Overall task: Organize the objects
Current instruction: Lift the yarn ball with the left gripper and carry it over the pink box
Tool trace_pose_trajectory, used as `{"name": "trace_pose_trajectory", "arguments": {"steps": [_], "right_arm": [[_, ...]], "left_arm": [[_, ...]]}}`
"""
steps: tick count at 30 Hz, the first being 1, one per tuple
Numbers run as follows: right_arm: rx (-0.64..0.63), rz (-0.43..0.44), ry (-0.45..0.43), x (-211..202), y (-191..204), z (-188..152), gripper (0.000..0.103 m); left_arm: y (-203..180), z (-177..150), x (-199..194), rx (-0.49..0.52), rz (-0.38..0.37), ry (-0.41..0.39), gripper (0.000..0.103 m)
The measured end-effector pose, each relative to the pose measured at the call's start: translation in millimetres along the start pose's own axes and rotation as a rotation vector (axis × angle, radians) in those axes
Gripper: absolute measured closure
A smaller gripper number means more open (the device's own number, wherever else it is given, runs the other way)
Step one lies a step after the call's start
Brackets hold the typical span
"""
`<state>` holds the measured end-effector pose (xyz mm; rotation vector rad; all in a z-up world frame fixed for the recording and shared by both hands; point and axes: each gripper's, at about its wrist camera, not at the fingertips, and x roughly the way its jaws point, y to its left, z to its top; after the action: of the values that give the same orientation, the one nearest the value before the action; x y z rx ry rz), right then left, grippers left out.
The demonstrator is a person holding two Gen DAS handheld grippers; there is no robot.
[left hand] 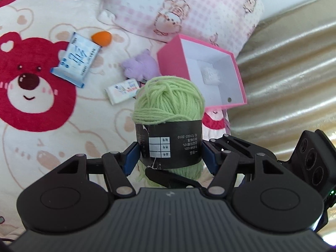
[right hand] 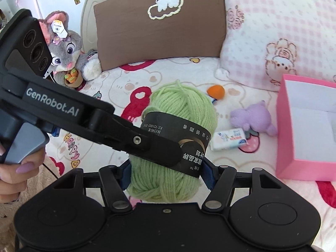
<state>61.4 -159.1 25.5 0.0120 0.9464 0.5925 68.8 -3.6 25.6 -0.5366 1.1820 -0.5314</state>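
Note:
A ball of green yarn (left hand: 168,98) with a black paper band is held above the bear-print blanket (left hand: 42,136). The blue pads of my left gripper (left hand: 170,157) press on the band from both sides. My right gripper (right hand: 166,172) is shut on the lower half of the same yarn (right hand: 184,105). In the right wrist view, one finger of the left gripper (right hand: 147,142) crosses the band. An open pink box (left hand: 237,79) with a white inside lies tilted behind the yarn and holds a small white item (left hand: 210,75). The box (right hand: 287,126) is at the right in the right wrist view.
On the blanket lie an orange sponge (left hand: 101,37), a blue-white packet (left hand: 75,59), a purple plush (left hand: 140,65) and a small tissue pack (left hand: 122,91). A pink checked pillow (right hand: 279,31), a brown cushion (right hand: 159,23) and a grey rabbit plush (right hand: 67,50) line the far side.

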Motion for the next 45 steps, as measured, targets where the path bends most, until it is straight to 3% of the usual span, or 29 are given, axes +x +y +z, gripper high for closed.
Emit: {"name": "trace_pose_trajectory", "arguments": {"steps": [11,29,45], "right_arm": [[0.046,0.008,0.022,-26.6,-24.4,-10.7,0.034],[0.048,-0.052,0.010,-59.4,-56.0,-10.3,0.034],[0.075,-0.127,0.000,-72.7,-122.7,7.3,0.034]], "left_arm": [[-31.5,2.7,16.7,0.032,-0.027,0.070,0.041],[-84.4,15.6,38.6,0.106,-0.054,0.096,0.041],[-138.4,48.3,97.7,0.193,-0.022,0.114,0.042]]}}
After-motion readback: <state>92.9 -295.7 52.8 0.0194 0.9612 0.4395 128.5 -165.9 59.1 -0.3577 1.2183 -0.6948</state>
